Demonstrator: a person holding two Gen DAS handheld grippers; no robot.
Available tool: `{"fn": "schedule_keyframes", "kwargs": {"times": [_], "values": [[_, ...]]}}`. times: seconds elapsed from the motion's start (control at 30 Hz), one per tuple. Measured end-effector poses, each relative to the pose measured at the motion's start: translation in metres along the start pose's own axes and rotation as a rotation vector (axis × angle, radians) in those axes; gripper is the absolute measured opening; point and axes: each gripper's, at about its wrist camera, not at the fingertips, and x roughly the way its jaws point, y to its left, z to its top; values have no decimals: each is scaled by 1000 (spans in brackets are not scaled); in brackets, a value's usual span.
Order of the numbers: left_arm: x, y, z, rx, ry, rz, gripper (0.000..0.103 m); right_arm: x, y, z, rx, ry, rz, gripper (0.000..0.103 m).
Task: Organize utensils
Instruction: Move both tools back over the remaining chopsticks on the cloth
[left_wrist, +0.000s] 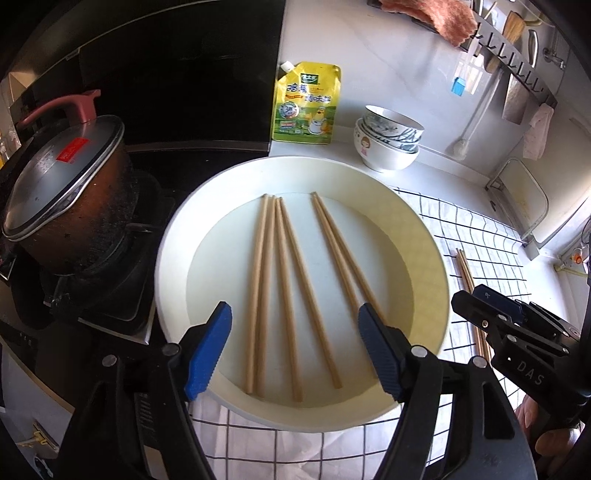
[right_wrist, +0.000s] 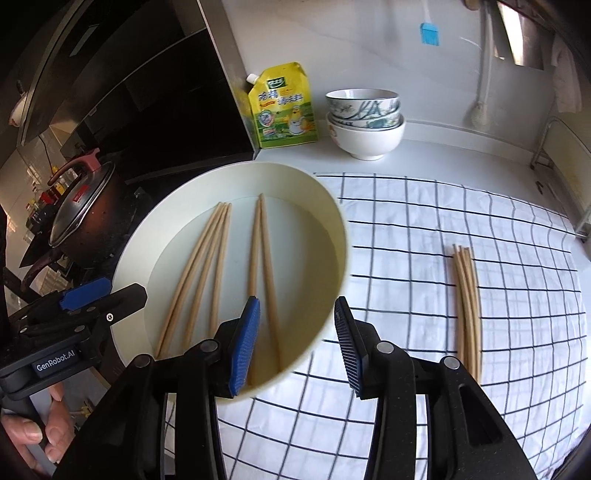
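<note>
Chopsticks, 6 of them, lie in the white basin; left tool and right tool both gape, grasping nothing.

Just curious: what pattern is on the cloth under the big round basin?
White cloth with thin dark grid lines; clearest in the right wrist view.

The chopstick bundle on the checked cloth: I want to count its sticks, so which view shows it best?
The right wrist view: the chopstick bundle lies whole and unobstructed on the checked cloth. In the left wrist view the bundle is a thin sliver at the edge, partly hidden by the right gripper.
</note>
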Motion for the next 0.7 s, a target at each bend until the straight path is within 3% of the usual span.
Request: {"fn": "schedule_keyframes", "kwargs": {"times": [0.7], "values": [[-3, -116, -19, 119, 32, -133, 72, -26, -123, -51, 140, 45, -146, 43]]}}
